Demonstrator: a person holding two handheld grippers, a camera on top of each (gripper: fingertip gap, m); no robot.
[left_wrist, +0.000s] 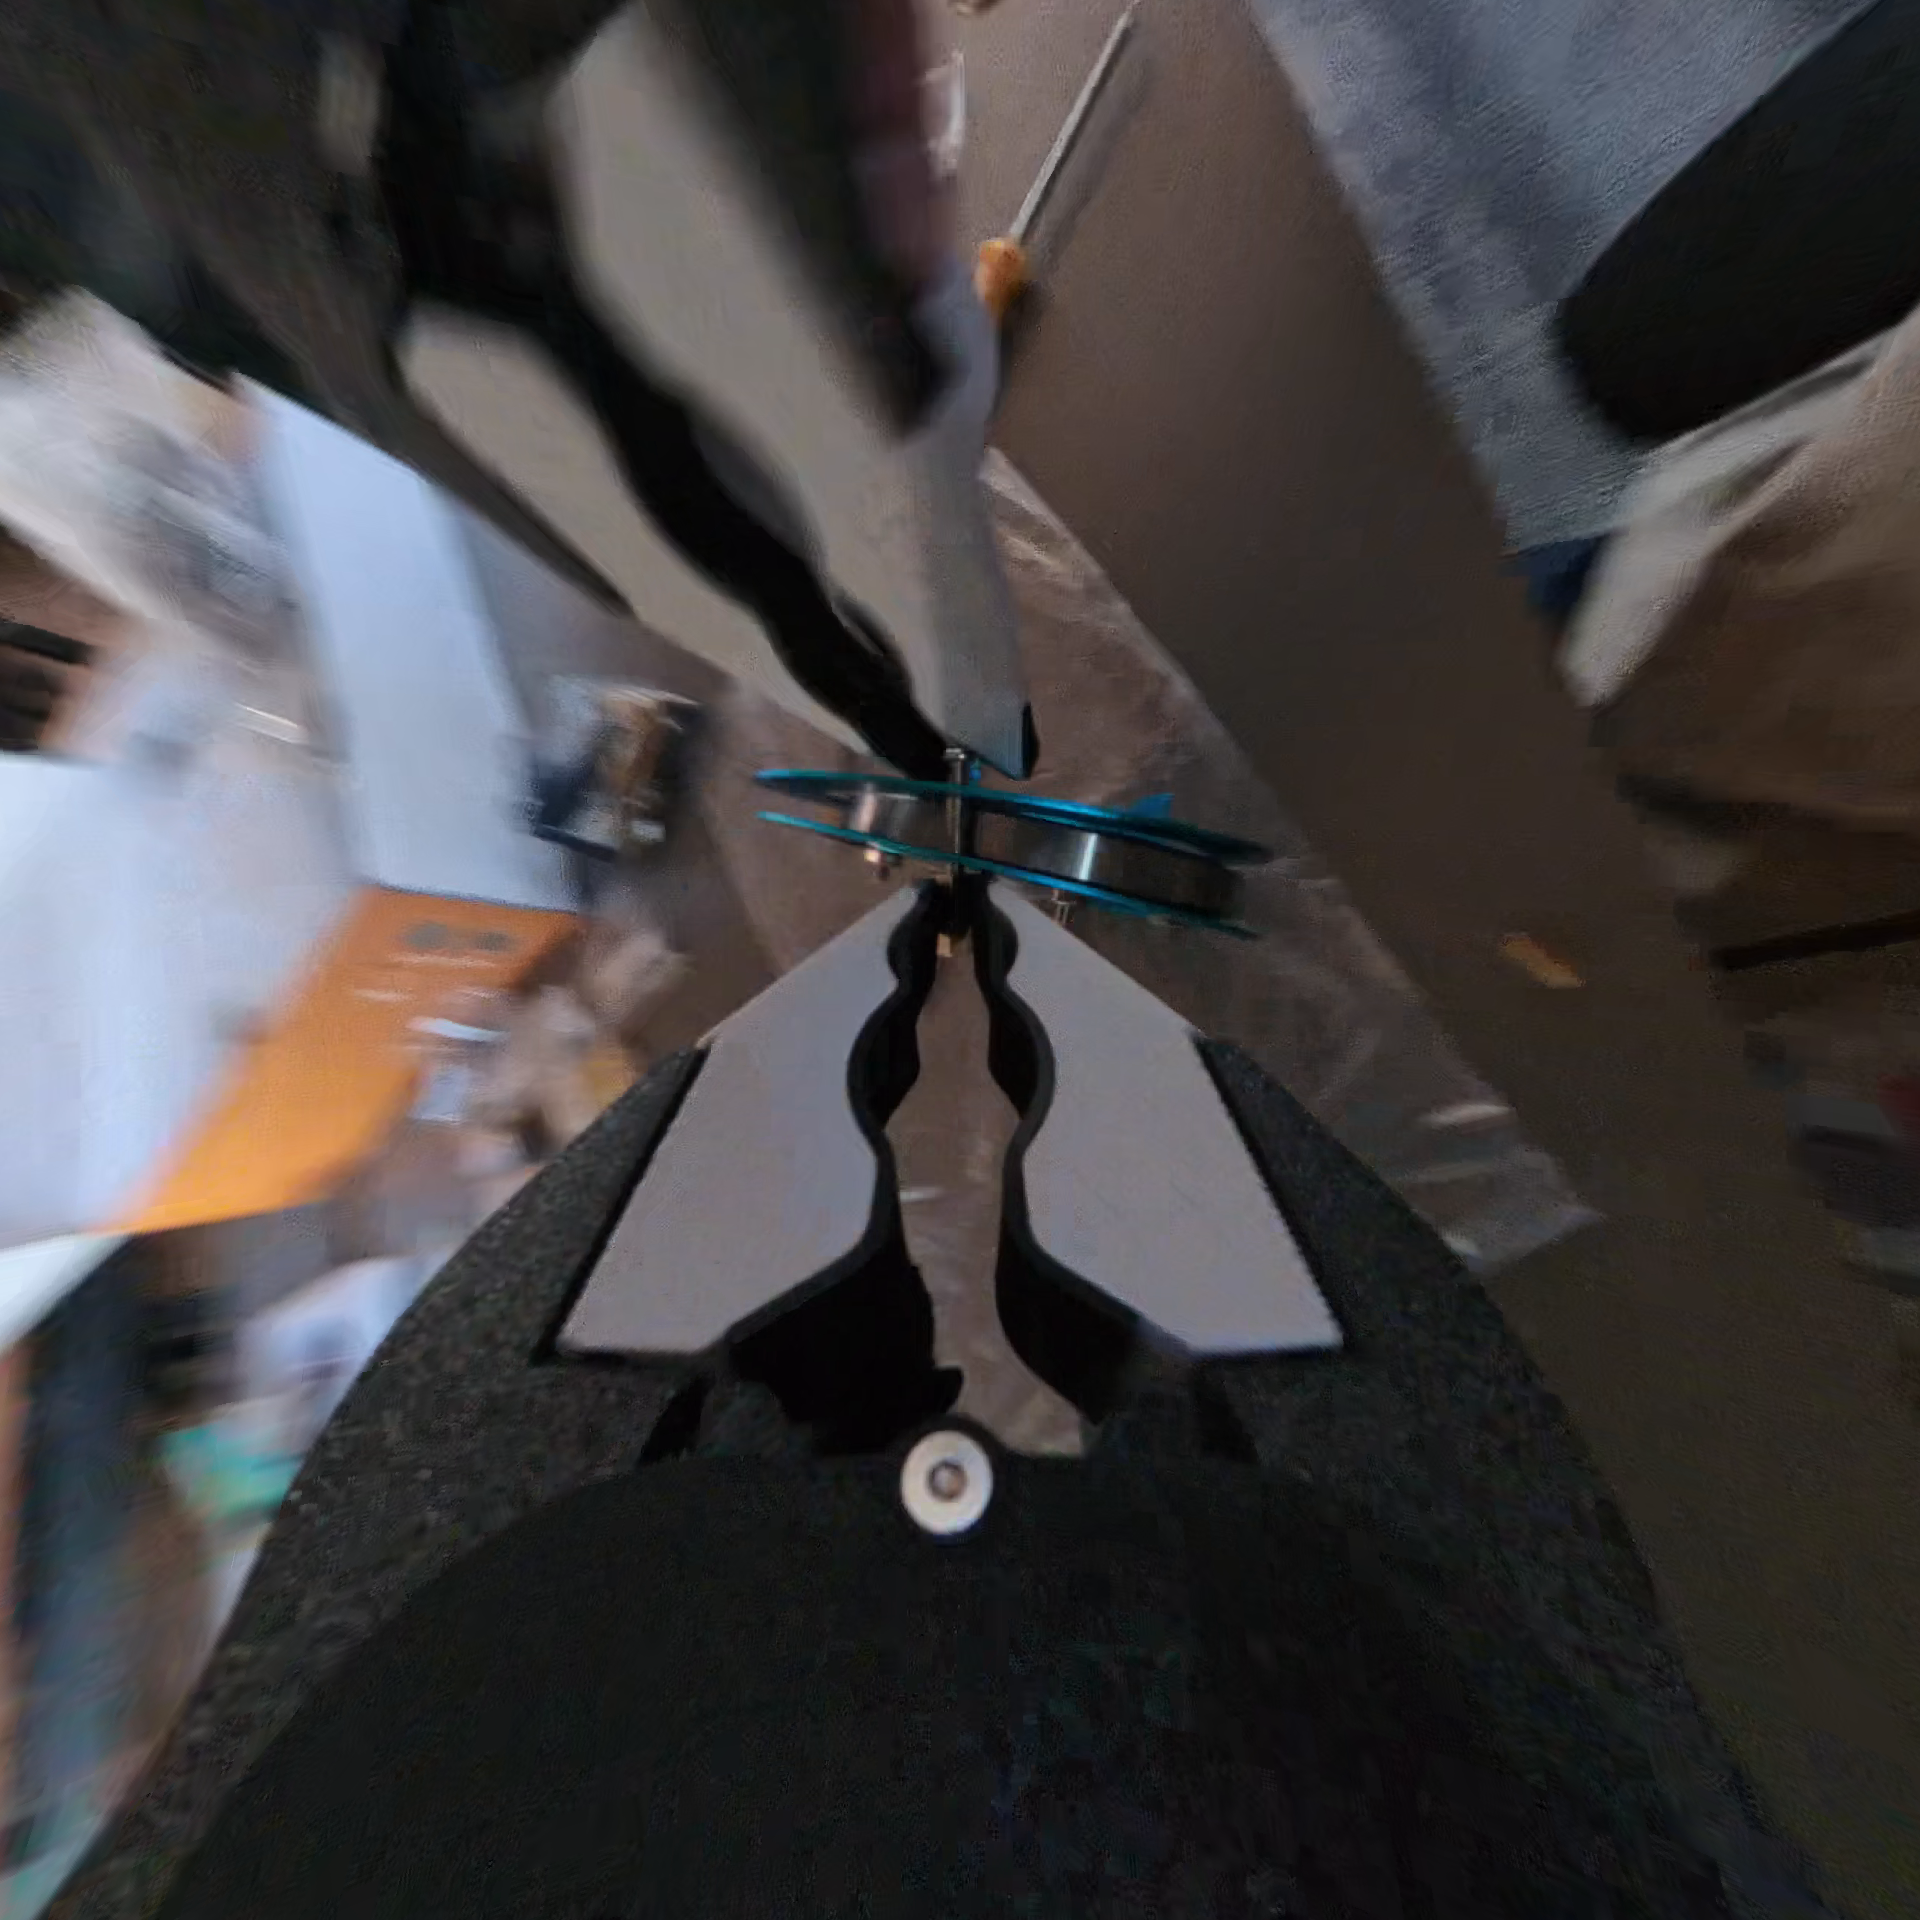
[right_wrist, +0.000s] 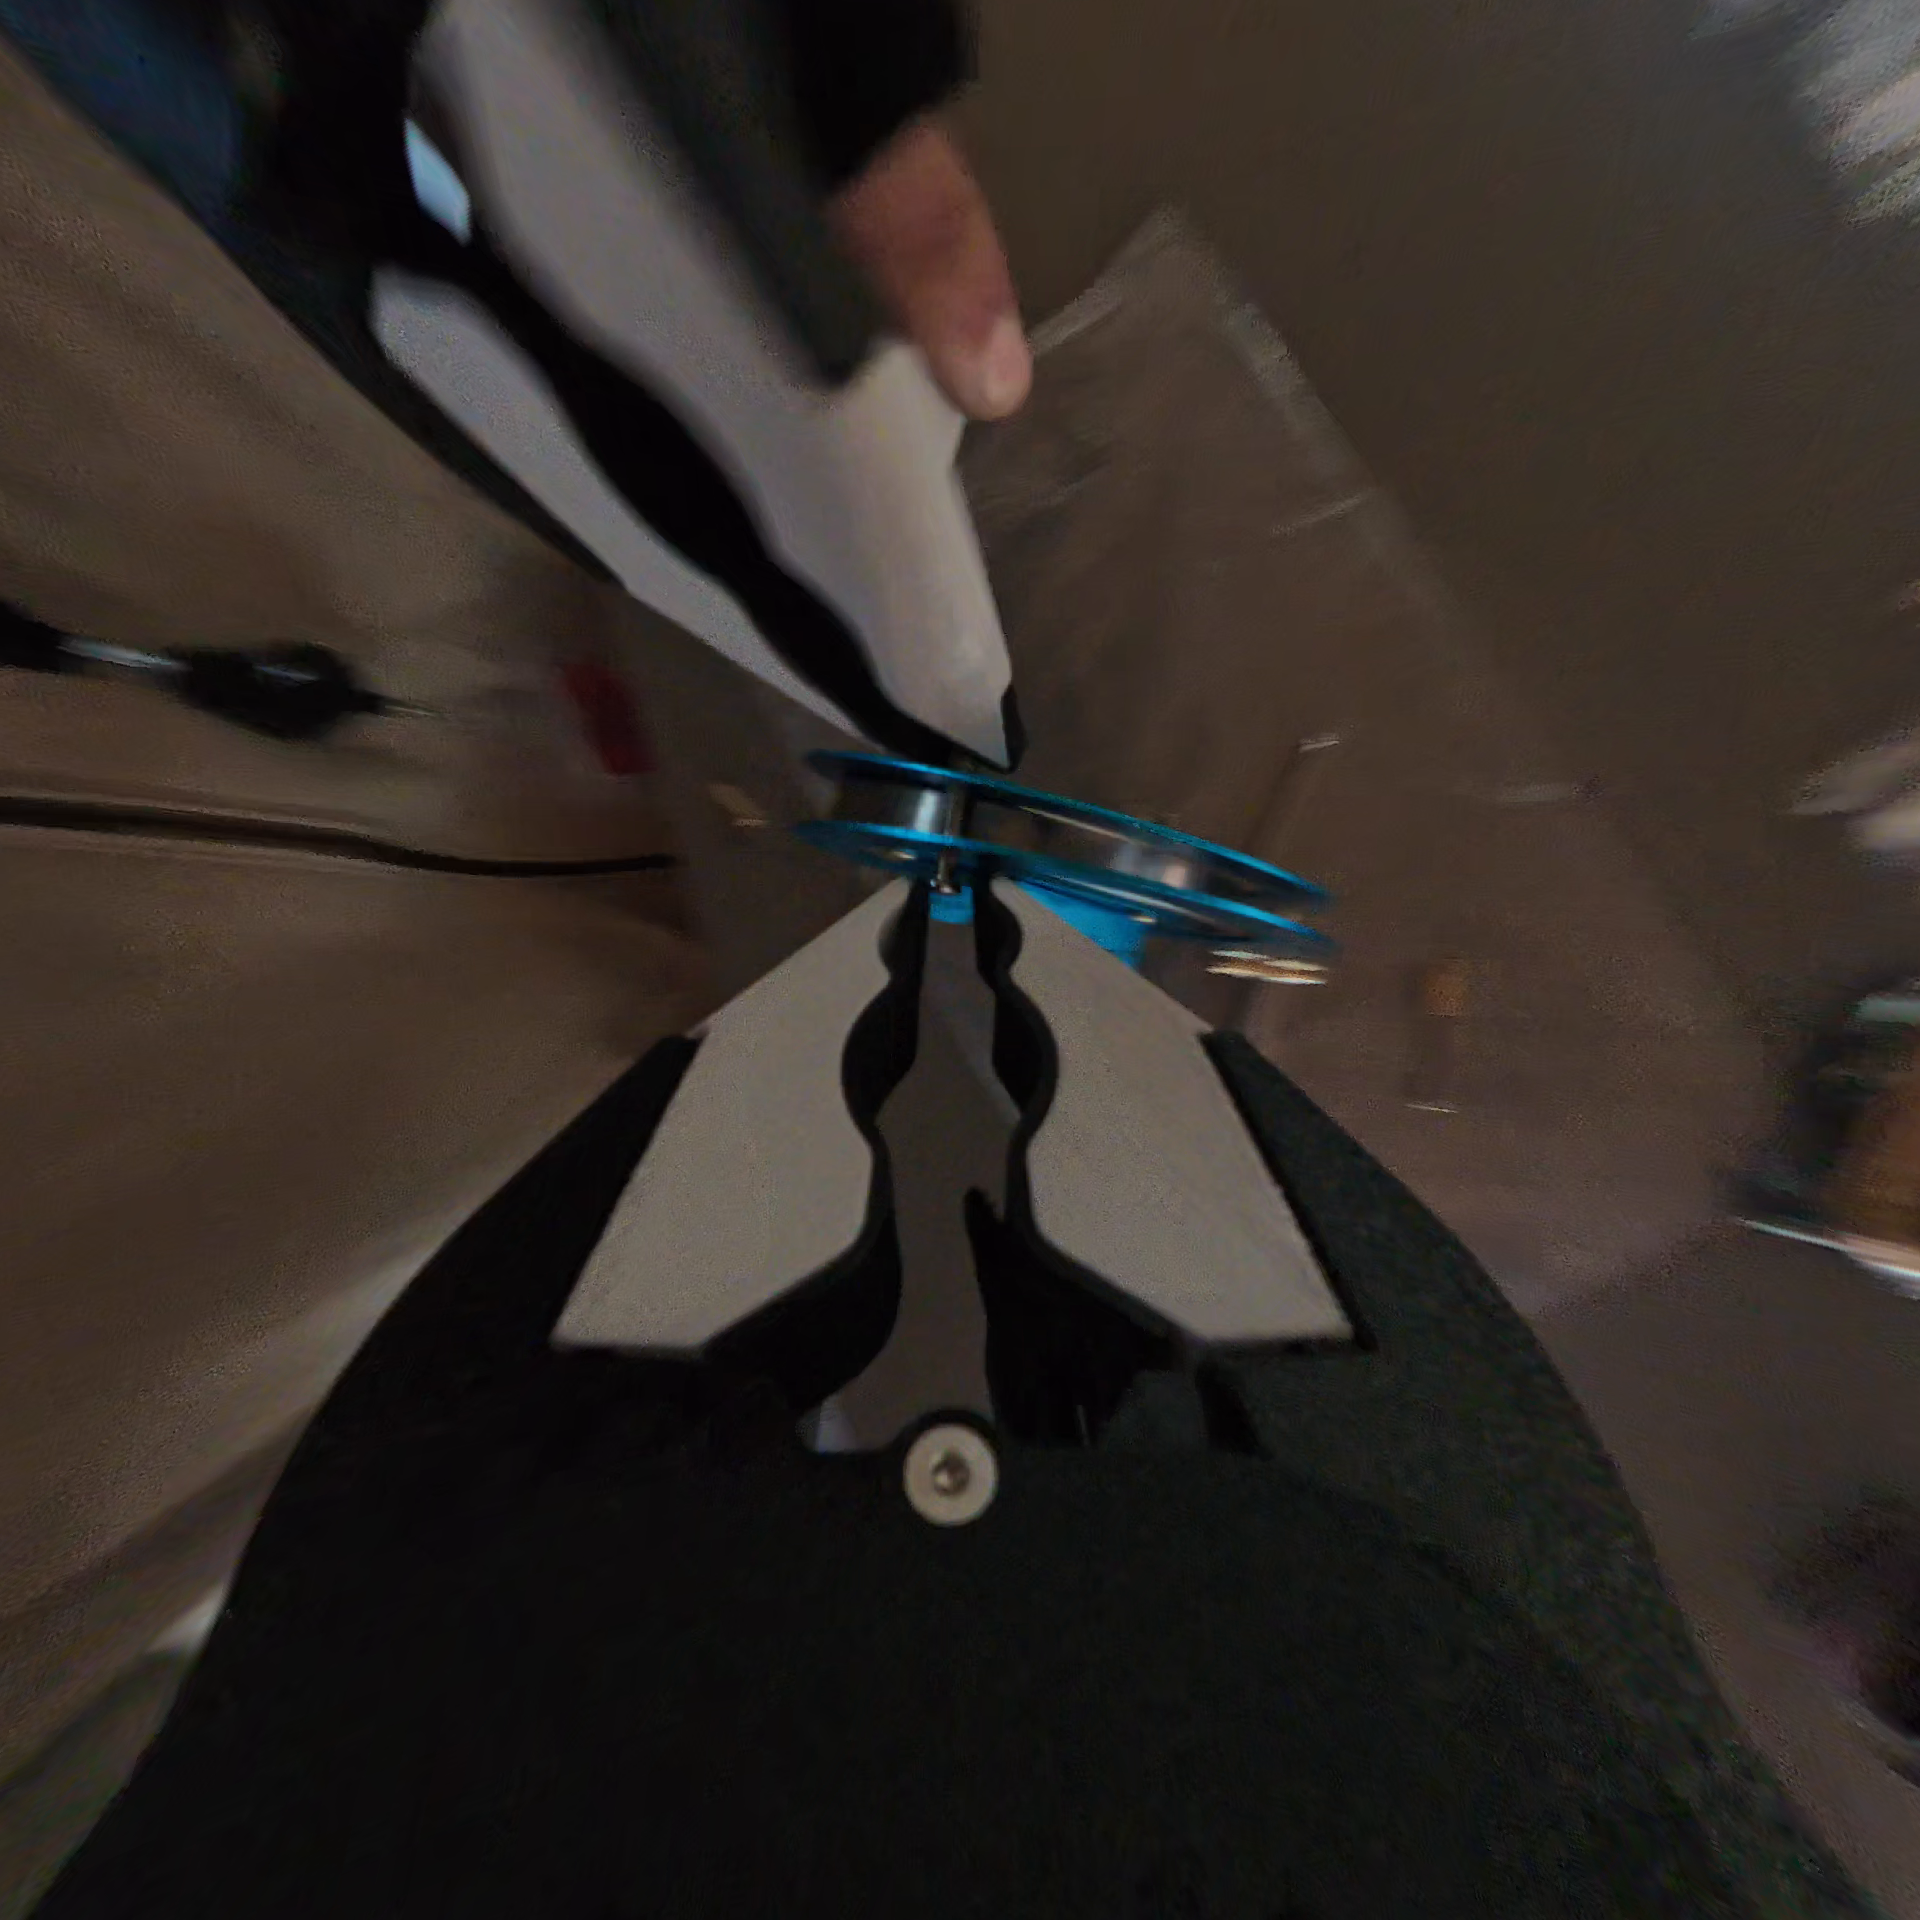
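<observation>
Closest to each lens, both grippers pinch one assembly: two thin blue discs sandwiching a silver metal ring (left_wrist: 1023, 844). Left gripper (left_wrist: 954, 920), fingers nearly together, clamps a small pin at the discs' near rim. Right gripper (right_wrist: 951, 902) grips likewise, and shows in the left wrist view coming from 11 o'clock. Below lie a blurred brown table (left_wrist: 1299, 436) and an orange-handled screwdriver (left_wrist: 1044, 197) toward 12 o'clock.
</observation>
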